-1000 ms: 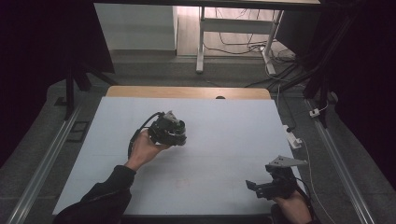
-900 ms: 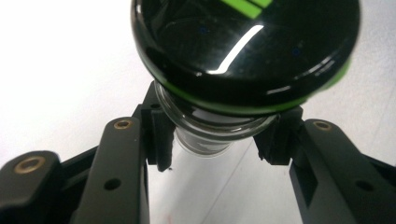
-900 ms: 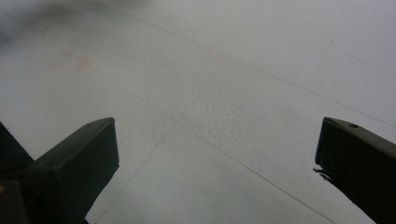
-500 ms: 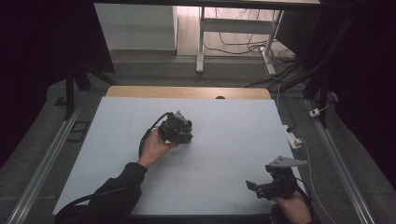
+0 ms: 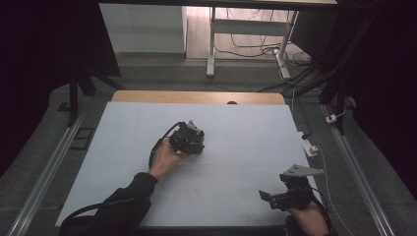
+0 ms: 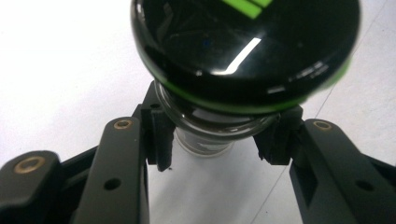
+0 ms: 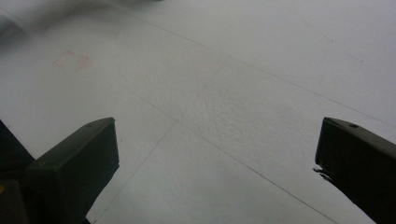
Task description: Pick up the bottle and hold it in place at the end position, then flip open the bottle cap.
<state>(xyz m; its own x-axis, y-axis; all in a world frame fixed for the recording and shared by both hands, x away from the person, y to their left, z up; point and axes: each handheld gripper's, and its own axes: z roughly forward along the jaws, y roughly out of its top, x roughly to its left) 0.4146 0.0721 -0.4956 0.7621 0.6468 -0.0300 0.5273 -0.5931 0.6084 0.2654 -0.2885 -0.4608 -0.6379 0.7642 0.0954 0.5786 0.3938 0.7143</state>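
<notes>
Left gripper (image 6: 217, 149) clamps a clear glass jar (image 6: 205, 135) w/ glossy black, green-trimmed lid, mid-table (image 5: 246, 128). Right gripper (image 7: 217, 158), near right, jaws wide apart, nothing betw. them.

Your jar (image 6: 205, 135) is clear glass; its lid (image 6: 247, 46) is glossy black with bright green stripes and a green rim. Your table (image 5: 246, 137) is pale white, faintly pink-stained.

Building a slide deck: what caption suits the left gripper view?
Left tongs clamped around the clear neck of a glass jar under its glossy black-and-green lid.
</notes>
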